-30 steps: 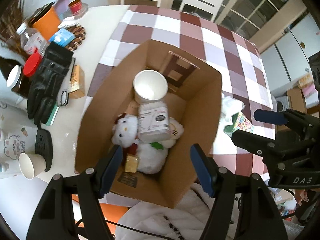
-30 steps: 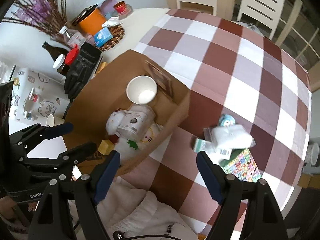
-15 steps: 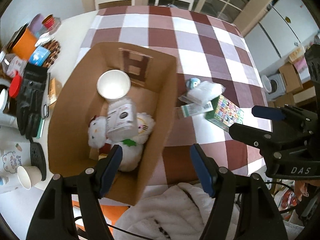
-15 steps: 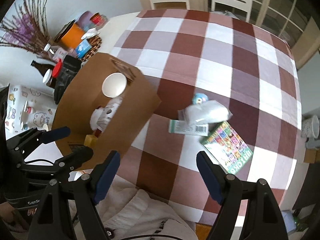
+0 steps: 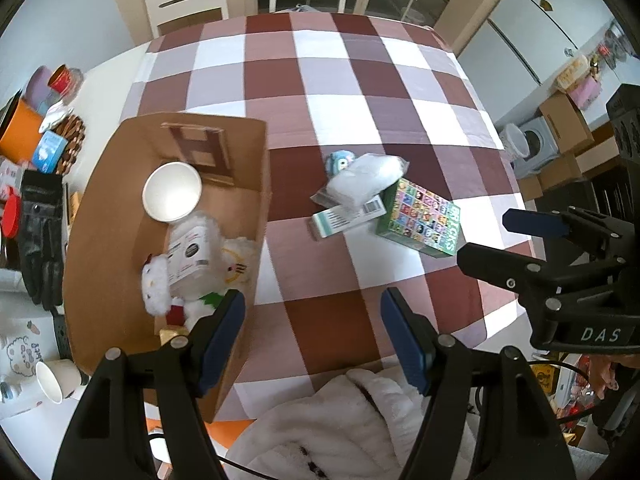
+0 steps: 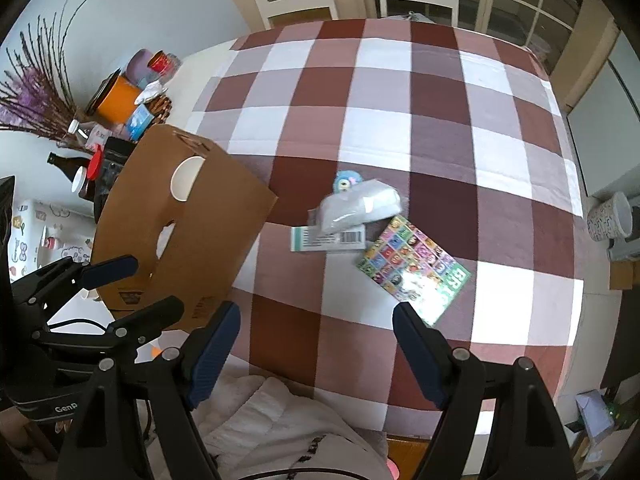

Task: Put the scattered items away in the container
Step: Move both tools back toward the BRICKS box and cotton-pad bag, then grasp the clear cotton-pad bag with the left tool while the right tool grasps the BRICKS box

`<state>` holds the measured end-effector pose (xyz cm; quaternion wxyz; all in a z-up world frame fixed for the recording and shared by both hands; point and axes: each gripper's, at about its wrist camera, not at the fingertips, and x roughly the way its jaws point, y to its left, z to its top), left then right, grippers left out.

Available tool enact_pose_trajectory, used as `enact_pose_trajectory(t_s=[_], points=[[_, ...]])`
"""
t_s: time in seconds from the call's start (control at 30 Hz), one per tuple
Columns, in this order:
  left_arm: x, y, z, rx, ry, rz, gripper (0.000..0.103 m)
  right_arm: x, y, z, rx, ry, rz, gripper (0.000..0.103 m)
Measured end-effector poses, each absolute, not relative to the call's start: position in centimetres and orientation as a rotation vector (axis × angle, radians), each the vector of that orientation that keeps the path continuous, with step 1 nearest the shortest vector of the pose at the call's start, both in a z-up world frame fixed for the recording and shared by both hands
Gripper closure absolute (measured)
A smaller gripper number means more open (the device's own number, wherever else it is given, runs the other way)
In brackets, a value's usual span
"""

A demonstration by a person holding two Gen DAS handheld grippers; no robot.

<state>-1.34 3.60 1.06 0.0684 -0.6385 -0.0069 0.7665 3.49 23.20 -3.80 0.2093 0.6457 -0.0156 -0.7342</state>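
Both hand-held grippers [image 5: 312, 322] [image 6: 316, 330] empty, agape.

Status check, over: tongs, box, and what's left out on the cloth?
Left tongs and right tongs open, empty. Brown cardboard box holds white paper cup, plush. Clear plastic bag, colourful flat box still on checked cloth. Path clear.

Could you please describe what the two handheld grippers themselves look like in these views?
Both are black plastic frames with silver screw heads and two long fingers faced with blue pads. The right gripper is marked "DAS" on its body; the left gripper has lettering starting "GenR". Thin black cables trail beneath, over a white fleecy sleeve.
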Motion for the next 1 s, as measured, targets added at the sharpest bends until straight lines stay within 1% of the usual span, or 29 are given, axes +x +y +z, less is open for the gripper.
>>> enact_pose_trajectory(t_s=[0.33,0.53,0.63,0.83,0.9,1.0], points=[[-2.5,6.5,0.4,-1.922,-0.006,2.291,0.032,3.0,26.4,-4.3,1.814,-0.084,-2.076,0.022],[-4.1,8.9,-1.1,-1.940,0.003,2.284,0.032,1.8,29.1,-6.4,1.872,-0.132,-2.098,0.022],[-5.3,10.1,-2.4,-1.948,0.010,2.281,0.032,0.9,30.6,-8.4,1.896,-0.134,-2.110,0.022],[-8.5,11.3,-6.1,-1.987,0.024,2.305,0.032,-0.4,31.4,-11.8,1.891,0.032,-2.125,0.022],[-9.7,11.6,-7.5,-2.005,0.053,2.301,0.032,-0.8,31.9,-12.7,1.895,0.024,-2.106,0.022],[-11.6,12.2,-10.3,-2.040,0.107,2.269,0.032,-1.3,33.1,-13.8,1.926,-0.048,-2.092,0.022]])
